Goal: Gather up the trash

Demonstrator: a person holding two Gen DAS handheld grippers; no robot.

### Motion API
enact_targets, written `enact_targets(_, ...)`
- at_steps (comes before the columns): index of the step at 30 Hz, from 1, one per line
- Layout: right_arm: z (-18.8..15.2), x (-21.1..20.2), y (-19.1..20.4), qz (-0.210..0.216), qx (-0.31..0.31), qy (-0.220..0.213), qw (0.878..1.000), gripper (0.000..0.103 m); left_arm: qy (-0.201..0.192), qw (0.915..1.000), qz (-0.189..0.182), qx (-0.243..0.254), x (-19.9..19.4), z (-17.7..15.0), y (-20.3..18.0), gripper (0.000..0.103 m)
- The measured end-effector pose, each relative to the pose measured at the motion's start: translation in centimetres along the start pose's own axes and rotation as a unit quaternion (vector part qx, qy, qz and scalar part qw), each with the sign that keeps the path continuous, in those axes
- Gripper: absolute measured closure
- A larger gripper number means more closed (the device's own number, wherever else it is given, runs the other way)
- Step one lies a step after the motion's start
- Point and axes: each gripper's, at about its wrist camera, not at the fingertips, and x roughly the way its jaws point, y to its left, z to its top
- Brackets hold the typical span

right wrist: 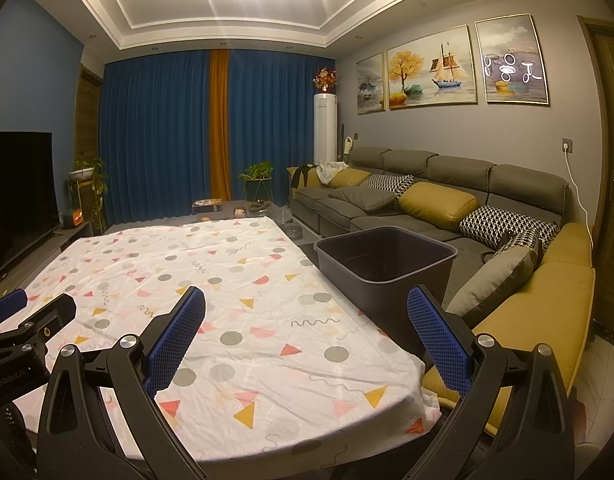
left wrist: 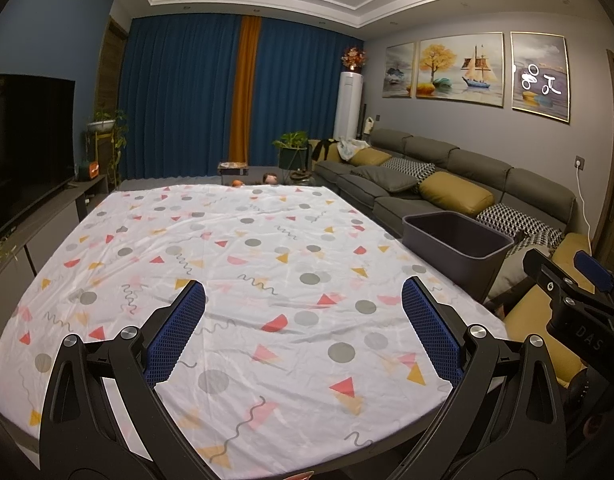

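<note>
The dark bin is seen at the right edge of the patterned tablecloth, ahead and to the right of both tongs; the left gripper and the right gripper are each held spread wide above the cloth, with nothing pinched between the blue pads. The bin's dim inside is shown only in the right wrist view, where no trash can be made out, while only its rim and outer wall are caught in the left wrist view.

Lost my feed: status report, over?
Left gripper open, empty. Right gripper open, empty. Bin beside the table, right side. No trash visible on cloth; nothing blocking.
</note>
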Motion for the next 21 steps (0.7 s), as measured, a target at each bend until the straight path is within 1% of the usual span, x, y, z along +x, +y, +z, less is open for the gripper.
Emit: enact_targets(21, 0.12, -0.07, -0.21, 0.0, 0.004, 0.001, 1.0, 0.006, -0.005, 1.0, -0.002, 0.008, 0.05, 0.38, -0.82, 0.007)
